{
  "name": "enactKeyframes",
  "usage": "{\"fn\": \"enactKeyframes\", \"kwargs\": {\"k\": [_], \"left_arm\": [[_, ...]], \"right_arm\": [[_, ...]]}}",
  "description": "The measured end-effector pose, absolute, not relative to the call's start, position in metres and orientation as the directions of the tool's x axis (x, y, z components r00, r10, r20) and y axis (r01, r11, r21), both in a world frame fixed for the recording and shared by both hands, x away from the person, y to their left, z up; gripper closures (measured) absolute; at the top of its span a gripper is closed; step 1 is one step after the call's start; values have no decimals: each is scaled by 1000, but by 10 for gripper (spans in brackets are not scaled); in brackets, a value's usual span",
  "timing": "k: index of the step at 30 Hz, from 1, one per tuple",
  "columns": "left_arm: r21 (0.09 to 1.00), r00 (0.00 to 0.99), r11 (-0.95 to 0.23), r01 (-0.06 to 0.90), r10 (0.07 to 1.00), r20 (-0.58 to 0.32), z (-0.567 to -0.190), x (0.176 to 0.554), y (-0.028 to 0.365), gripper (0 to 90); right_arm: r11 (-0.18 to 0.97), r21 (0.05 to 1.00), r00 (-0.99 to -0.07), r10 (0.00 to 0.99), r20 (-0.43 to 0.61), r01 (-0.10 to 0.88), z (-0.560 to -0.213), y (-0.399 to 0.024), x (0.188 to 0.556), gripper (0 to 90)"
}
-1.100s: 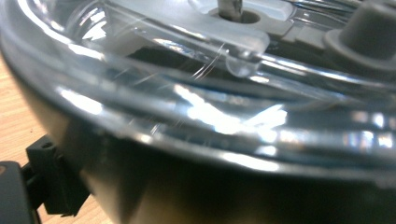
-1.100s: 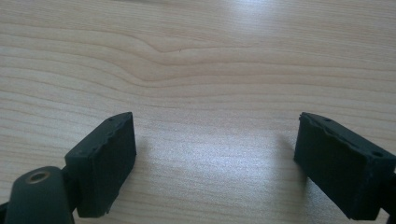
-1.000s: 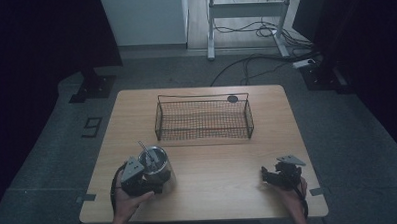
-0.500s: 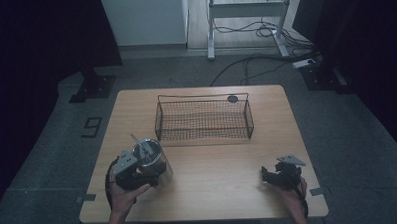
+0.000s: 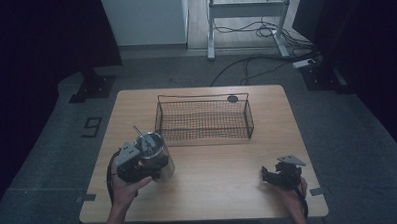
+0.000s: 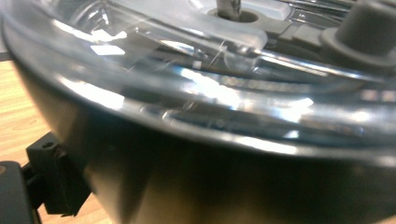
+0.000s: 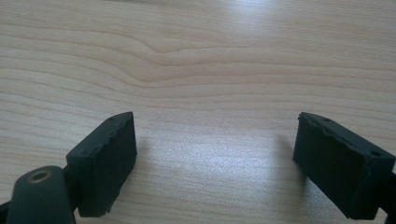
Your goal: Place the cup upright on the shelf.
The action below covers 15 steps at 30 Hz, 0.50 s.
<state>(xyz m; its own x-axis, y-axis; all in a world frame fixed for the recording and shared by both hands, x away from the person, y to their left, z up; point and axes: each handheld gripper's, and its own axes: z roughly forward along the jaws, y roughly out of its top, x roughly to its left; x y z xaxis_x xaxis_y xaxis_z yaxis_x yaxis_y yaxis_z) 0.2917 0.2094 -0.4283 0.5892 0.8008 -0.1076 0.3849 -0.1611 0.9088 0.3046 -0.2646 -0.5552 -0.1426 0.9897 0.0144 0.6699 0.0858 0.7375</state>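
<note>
Steel pot point(image 5: 155, 156) with a clear lid is the thing in hand: the left gripper point(image 5: 138, 161) has it clamped, jaws set wide around its wall, and the pot appears lifted off the worktop point(image 5: 218, 166) and tilted, though the high view is too dim to be sure of the gap beneath it. The step looks like a carry, with the wire basket point(image 5: 204, 119) ahead of that gripper and to its right as the likely place to set it down. The next move would call for raising the pot enough to clear the basket's rim, levelling it, and lowering it inside before the jaws let go.

Largest is the worktop, pale wood with a flowing grain point(image 7: 196, 60), smooth and matt. Next comes the basket, a long rectangular tray of thin dark mesh, see-through and open at the top. The pot follows: a round body of polished metal point(image 6: 187, 186), dark with reflections, under a glass lid point(image 6: 201, 88) with a glossy curved rim that throws bright highlights; a thin rod point(image 5: 139, 133) sticks up from it. A smooth wall like that could slip in a loose hold.

Smallest is the right gripper point(image 7: 217, 158), resting low on the worktop well to the right of the pot, its blocky black rubber-like pads spread apart with nothing between them.
</note>
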Motion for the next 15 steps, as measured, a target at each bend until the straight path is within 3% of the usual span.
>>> {"fn": "enactKeyframes", "kwargs": {"k": [15], "left_arm": [[908,581,-166,384,808,-97,-421,300,210,34]], "right_arm": [[83,739,-140,990,16,669,-555,-265,305,129]]}}
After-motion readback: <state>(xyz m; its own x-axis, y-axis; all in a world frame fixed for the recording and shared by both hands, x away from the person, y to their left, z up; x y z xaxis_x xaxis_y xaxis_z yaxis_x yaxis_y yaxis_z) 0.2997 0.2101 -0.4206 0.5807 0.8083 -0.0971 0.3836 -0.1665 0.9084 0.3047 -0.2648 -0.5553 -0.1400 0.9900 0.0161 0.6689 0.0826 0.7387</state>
